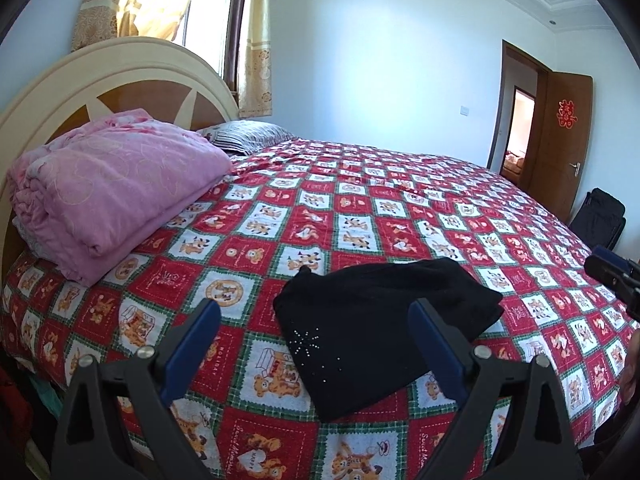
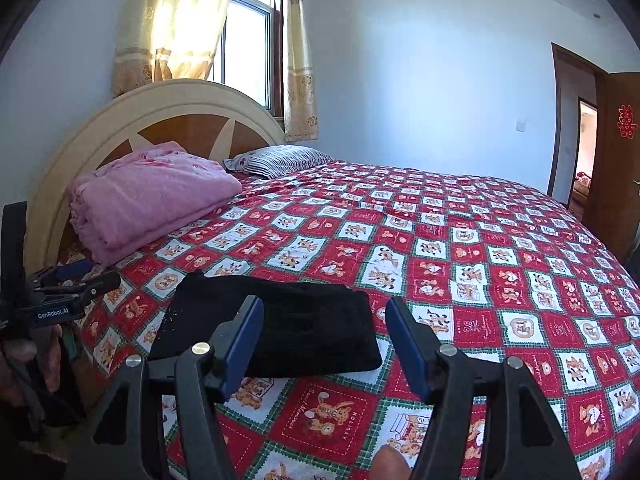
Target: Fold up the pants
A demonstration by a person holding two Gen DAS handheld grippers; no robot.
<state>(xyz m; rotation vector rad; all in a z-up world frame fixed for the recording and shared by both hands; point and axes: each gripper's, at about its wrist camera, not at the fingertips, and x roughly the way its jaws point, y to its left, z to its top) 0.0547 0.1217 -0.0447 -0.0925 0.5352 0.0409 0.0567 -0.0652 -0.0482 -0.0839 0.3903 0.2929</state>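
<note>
Left wrist view, item one: bed (image 1: 400, 208) under a red, white and green checked cover printed with bears, serving as the one surface that holds everything else. On it, counted: one pair of black pants (image 1: 380, 320), folded into a compact bundle and lying near the front edge, a small spray of shiny studs showing on the cloth; one pink quilt (image 1: 116, 184), folded thick and set against the headboard (image 1: 132, 76); one striped pillow (image 1: 248, 136) beside the quilt at the head end. Tools, two: left gripper (image 1: 314, 344), blue pads spread wide, nothing between them, held above the cover with the pants seen past its fingers and no contact visible; right gripper (image 2: 324, 340), blue pads likewise well apart and empty, poised just short of the bundle, touching nothing. Right wrist view confirms the pants (image 2: 272, 328) flat on the cover, apart from both tools, with the left gripper at the picture's left edge. Room fittings: one window (image 2: 248, 40) with yellow curtains, one open brown door (image 1: 560, 136).
</note>
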